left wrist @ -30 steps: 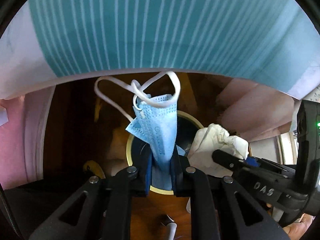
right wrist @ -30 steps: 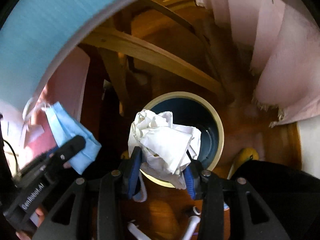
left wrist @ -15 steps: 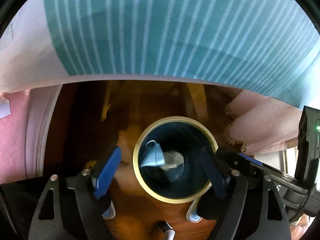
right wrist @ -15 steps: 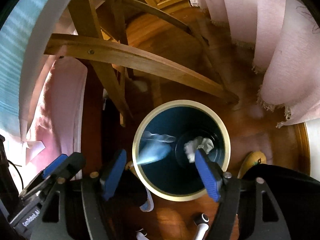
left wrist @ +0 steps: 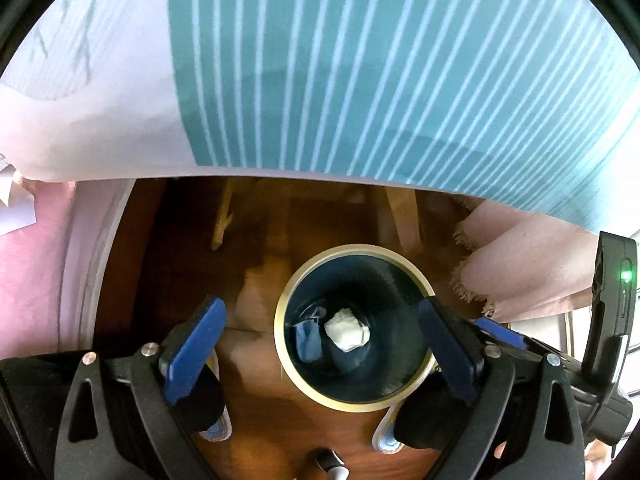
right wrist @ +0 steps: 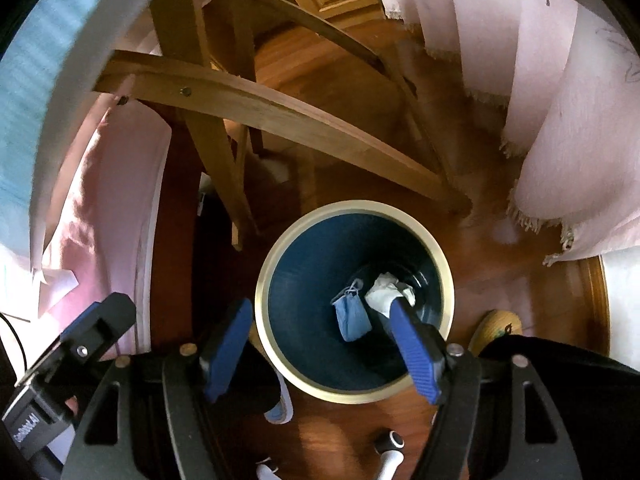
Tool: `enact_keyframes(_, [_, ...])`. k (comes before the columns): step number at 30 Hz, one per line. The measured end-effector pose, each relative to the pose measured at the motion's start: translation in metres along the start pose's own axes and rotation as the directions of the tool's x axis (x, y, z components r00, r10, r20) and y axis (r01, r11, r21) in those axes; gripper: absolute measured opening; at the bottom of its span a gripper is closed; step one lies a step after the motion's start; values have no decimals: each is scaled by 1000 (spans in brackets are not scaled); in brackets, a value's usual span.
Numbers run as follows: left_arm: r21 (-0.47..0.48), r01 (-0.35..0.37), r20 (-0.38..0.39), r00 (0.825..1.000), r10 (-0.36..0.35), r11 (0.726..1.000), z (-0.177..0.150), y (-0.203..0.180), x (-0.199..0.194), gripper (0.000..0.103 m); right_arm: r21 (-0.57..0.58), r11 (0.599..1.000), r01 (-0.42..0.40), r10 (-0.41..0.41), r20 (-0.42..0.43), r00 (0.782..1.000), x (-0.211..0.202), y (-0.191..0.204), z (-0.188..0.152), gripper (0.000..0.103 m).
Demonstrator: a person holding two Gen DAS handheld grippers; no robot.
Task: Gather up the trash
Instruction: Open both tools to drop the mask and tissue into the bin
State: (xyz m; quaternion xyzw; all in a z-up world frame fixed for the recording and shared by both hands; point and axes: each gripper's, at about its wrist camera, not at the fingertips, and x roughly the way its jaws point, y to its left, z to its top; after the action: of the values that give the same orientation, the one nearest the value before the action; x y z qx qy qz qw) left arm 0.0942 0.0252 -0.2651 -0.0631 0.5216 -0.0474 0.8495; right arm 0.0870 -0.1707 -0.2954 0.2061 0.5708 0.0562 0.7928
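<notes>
Both pieces of trash have dropped since a second ago, when each gripper clamped one; they now lie at the bottom of the bin. Left gripper (left wrist: 320, 344) hangs above the bin with its blue fingers (left wrist: 192, 344) spread wide apart and nothing between them. Right gripper (right wrist: 324, 344) is likewise wide apart and empty, its right finger crossing the bin's mouth at 4 o'clock.

Inside the round bin (left wrist: 404, 402), which has a dark blue inner wall and a pale cream rim, the blue face mask (left wrist: 309, 339) rests at 9 o'clock of the floor, just beside the crumpled white paper (left wrist: 347, 327) at the centre. From the right wrist view the mask (right wrist: 352, 322) and paper (right wrist: 384, 292) sit side by side, apparently touching.

Around the rim there is free room on every side. Reddish-brown wooden floor (left wrist: 256, 424) carries the bin. At 12 o'clock a teal, white-striped cloth (left wrist: 380, 72) overhangs. Light wooden chair legs (right wrist: 256, 108) stand at 11 o'clock of the bin, close to the rim but apart. Pink fringed fabric (right wrist: 568, 152) hangs at 2 o'clock, apart from the bin.
</notes>
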Motion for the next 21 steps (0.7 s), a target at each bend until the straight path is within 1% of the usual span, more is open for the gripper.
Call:
enact_keyframes(5, [3, 7, 13, 1000, -7, 1000, 0, 0, -9, 97, -9, 1000, 5, -5, 11, 1000, -6, 0, -2, 72])
enact_keyframes(13, [13, 13, 11, 1000, -13, 1000, -2, -1, -18, 97, -27, 1000, 12, -11, 31, 999, -19, 2, -9, 72])
enact_keyframes(21, [56, 16, 62, 998, -20, 998, -3, -7, -44, 97, -84, 996, 23, -18, 59, 998, -40, 13, -19, 72])
